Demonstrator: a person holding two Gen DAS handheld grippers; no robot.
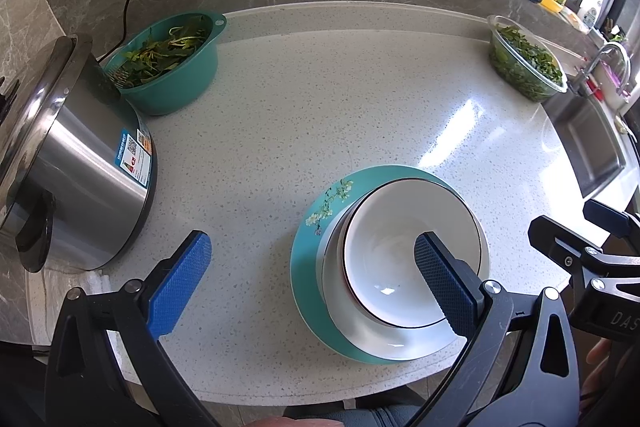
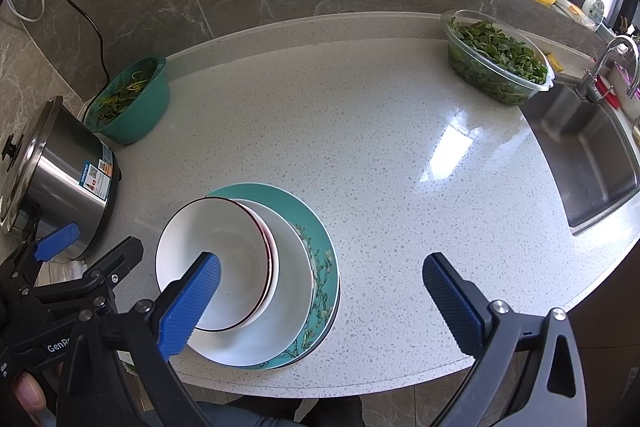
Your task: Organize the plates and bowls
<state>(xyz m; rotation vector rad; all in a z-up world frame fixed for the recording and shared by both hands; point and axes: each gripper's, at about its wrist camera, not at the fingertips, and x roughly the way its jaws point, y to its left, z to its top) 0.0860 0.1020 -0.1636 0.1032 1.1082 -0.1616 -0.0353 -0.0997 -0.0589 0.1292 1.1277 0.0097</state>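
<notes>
A stack stands near the counter's front edge: a teal floral plate (image 1: 320,215) (image 2: 320,247) at the bottom, a white bowl (image 1: 400,343) (image 2: 292,259) on it, and a black-rimmed white bowl (image 1: 400,227) (image 2: 216,239) on top, with a red-rimmed one between. My left gripper (image 1: 308,267) is open and empty, its right finger over the top bowl. My right gripper (image 2: 320,291) is open and empty, its left finger over the same bowl. The left gripper also shows in the right wrist view (image 2: 56,243).
A steel pot (image 1: 80,163) (image 2: 60,171) stands at the left. A teal colander of greens (image 1: 168,63) (image 2: 132,99) is behind it. A clear tub of greens (image 1: 524,63) (image 2: 496,59) sits at the back right, beside the sink (image 2: 588,155).
</notes>
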